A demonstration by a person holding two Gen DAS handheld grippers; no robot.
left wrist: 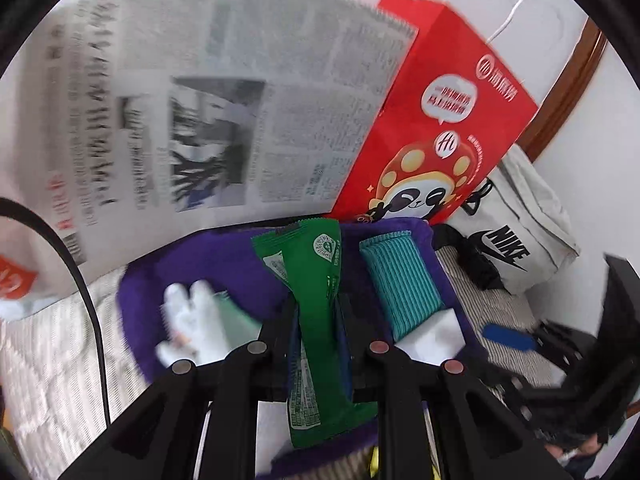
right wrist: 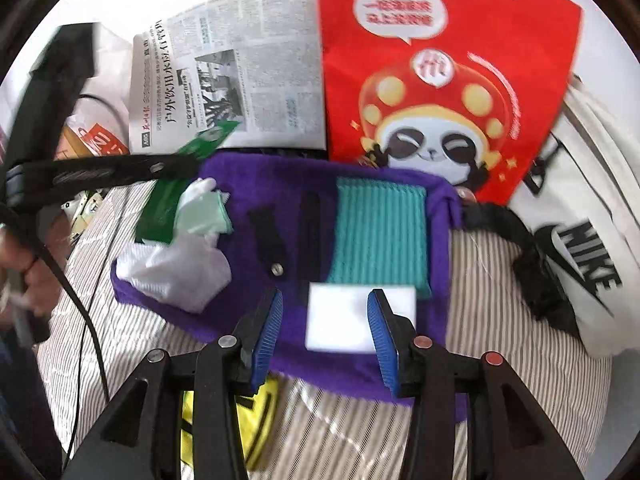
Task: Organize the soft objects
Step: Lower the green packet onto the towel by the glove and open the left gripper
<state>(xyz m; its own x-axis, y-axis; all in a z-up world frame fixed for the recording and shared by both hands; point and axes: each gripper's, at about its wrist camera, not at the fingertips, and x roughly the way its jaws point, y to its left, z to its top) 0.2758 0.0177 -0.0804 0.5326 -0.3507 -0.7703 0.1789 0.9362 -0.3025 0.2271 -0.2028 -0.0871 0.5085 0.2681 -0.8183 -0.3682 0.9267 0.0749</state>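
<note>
A purple cloth mat [right wrist: 256, 316] lies on the striped bed. On it are a teal ribbed pad [right wrist: 380, 236], a white foam block [right wrist: 344, 320], and a white glove with pale green tissue [right wrist: 192, 256]. My left gripper [left wrist: 318, 320] is shut on a green snack packet [left wrist: 316, 320] and holds it above the mat; it shows at the left in the right wrist view [right wrist: 172, 168] with the packet [right wrist: 168, 200]. My right gripper [right wrist: 324, 332] is open and empty over the mat's near edge, its blue pads [right wrist: 268, 340] either side of the white block.
A red panda-print paper bag [right wrist: 440, 80] and a newspaper [right wrist: 240, 80] stand behind the mat. A white Nike bag [right wrist: 580, 260] with a black strap lies at the right. A yellow item [right wrist: 256, 420] lies under my right gripper. A black cable [left wrist: 88, 300] runs at the left.
</note>
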